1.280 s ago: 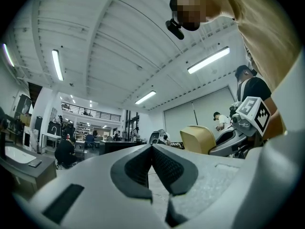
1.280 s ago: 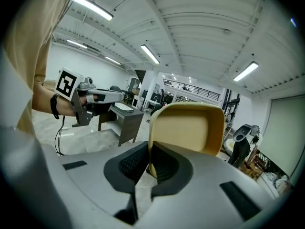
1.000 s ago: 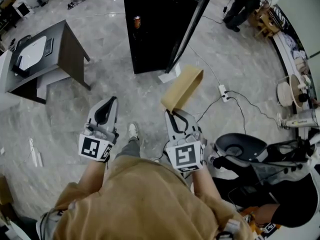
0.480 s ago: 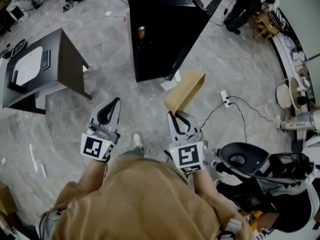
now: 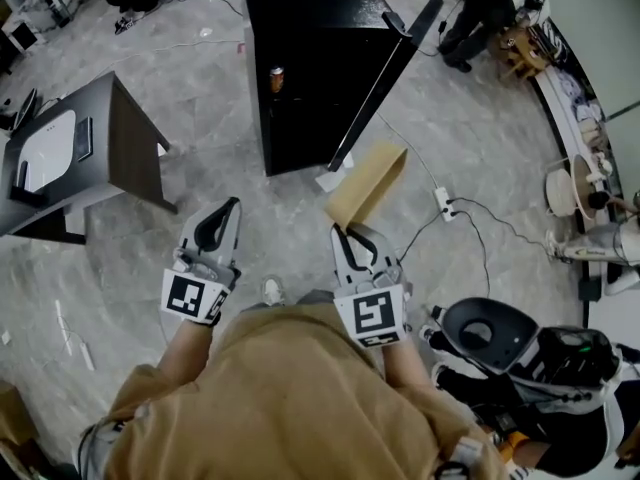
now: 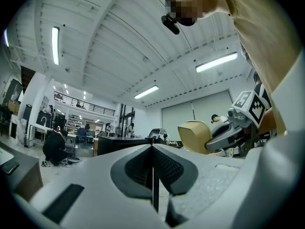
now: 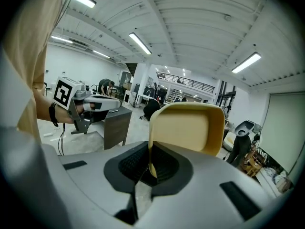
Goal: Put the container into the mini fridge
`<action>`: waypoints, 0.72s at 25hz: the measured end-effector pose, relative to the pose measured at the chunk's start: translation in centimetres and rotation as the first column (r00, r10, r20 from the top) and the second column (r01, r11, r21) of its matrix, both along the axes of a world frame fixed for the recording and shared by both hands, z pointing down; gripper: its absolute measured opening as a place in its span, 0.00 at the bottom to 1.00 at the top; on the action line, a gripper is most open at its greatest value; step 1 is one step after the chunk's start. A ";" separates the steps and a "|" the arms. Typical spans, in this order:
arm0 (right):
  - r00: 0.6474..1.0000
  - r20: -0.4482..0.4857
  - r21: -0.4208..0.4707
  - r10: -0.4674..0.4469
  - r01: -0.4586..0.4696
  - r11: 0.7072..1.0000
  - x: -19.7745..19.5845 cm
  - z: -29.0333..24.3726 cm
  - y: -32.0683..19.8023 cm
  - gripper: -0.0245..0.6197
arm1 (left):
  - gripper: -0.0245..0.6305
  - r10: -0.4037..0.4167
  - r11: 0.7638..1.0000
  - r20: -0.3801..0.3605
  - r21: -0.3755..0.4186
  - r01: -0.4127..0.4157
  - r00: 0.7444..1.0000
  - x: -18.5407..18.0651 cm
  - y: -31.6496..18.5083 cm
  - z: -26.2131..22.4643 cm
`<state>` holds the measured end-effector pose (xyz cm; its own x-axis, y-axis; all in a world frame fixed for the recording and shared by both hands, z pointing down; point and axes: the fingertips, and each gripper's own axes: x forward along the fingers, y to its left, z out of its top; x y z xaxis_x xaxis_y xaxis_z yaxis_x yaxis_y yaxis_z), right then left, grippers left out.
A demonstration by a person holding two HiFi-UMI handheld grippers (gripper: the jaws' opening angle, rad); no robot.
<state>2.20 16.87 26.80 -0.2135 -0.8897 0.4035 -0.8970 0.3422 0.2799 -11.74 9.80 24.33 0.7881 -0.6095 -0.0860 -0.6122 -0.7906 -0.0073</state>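
In the head view my right gripper [image 5: 347, 233] clenches the container [image 5: 367, 181] by its rim, holding it out ahead, ready for the open fridge [image 5: 300, 68] well beyond, whose inside is too dark to read; the left gripper view shows my left gripper [image 6: 153, 149] pressed together on nothing, kept free; the right gripper view hides the container's back.

Container [image 7: 186, 128] edge hidden inside right claw [image 7: 151, 162]

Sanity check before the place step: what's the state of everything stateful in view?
mini fridge: door swung open.
container: looks empty, held off the floor by its wall.
right tool: shut on the container.
left tool: shut, nothing in it.
can: upright at the fridge's open front.
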 end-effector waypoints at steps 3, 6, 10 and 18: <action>1.000 -0.006 0.003 -0.009 0.009 1.000 0.8 0.0 -1.4 0.05 | 0.04 0.009 1.000 0.008 0.000 -0.009 1.000 1.1 -0.6 -0.1; 1.000 0.005 0.003 -0.030 0.030 1.000 1.5 0.5 -3.3 0.05 | 0.04 0.001 1.000 0.022 -0.003 -0.001 1.000 1.7 -1.7 0.1; 0.997 0.007 0.017 -0.083 0.083 0.996 3.1 0.8 -7.5 0.05 | 0.04 -0.039 0.999 0.037 0.009 0.039 0.999 3.1 -4.4 0.3; 0.978 0.007 0.039 -0.209 0.209 0.977 9.6 0.3 -16.1 0.05 | 0.04 -0.139 0.990 0.044 0.029 0.137 0.989 10.2 -11.5 -1.0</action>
